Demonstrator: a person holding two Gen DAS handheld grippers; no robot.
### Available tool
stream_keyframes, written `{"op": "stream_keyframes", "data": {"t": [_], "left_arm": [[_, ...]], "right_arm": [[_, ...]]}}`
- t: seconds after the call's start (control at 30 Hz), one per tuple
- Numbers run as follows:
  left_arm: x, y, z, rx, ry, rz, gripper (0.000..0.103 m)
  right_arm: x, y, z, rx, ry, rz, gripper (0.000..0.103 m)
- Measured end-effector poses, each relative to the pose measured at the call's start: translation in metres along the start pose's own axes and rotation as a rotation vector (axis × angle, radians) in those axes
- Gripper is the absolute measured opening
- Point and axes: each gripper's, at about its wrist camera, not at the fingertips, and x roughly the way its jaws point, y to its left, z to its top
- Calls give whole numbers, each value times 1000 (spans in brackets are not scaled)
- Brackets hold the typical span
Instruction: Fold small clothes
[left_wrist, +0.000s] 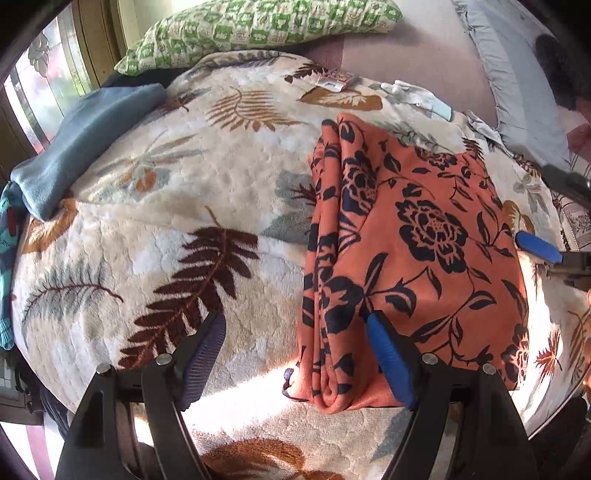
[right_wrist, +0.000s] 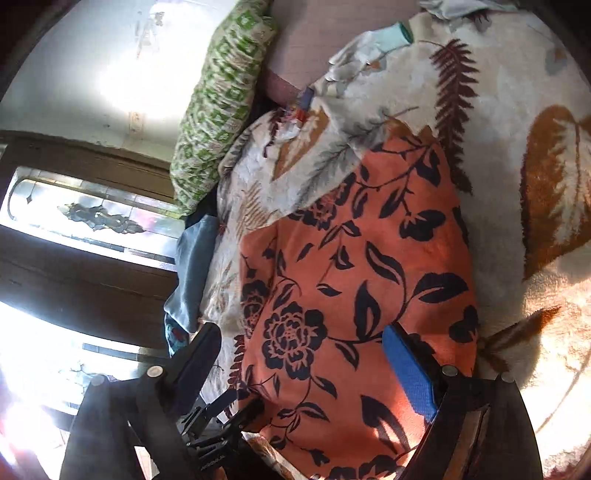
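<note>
An orange garment with dark blue flowers (left_wrist: 413, 229) lies folded on the cream leaf-print blanket (left_wrist: 177, 206), its doubled edge on the left. My left gripper (left_wrist: 295, 321) hovers open over the garment's near left corner. That folded edge runs between its fingers, close to the blue right pad (left_wrist: 391, 362), and neither pad presses on it. My right gripper (right_wrist: 301, 332) is open above the garment (right_wrist: 351, 280), nothing pinched; its blue pad (left_wrist: 535, 245) shows at the garment's right edge in the left wrist view.
A green checked pillow (left_wrist: 258, 29) lies at the back. A blue cloth (left_wrist: 85, 140) is bunched at the left by the window (left_wrist: 44, 92). A white glove (left_wrist: 417, 94) and a small packet (left_wrist: 336, 81) sit beyond the garment. A grey pillow (left_wrist: 517, 74) lies at the far right.
</note>
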Motion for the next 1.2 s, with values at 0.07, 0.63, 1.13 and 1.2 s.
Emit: {"op": "stream_keyframes", "data": {"t": [0.07, 0.63, 1.13, 1.2], "left_arm": [[-4, -1, 8, -4, -19, -2, 79], [41, -13, 31, 19, 39, 63, 89], [43, -10, 28, 10, 37, 38, 89], [40, -5, 30, -18, 44, 10, 89]], "right_arm": [[-5, 6, -8, -11, -3, 14, 91], [31, -10, -26, -17, 127, -64, 91], [25, -23, -27, 22, 83, -25, 91], [19, -12, -24, 13, 97, -46, 91]]}}
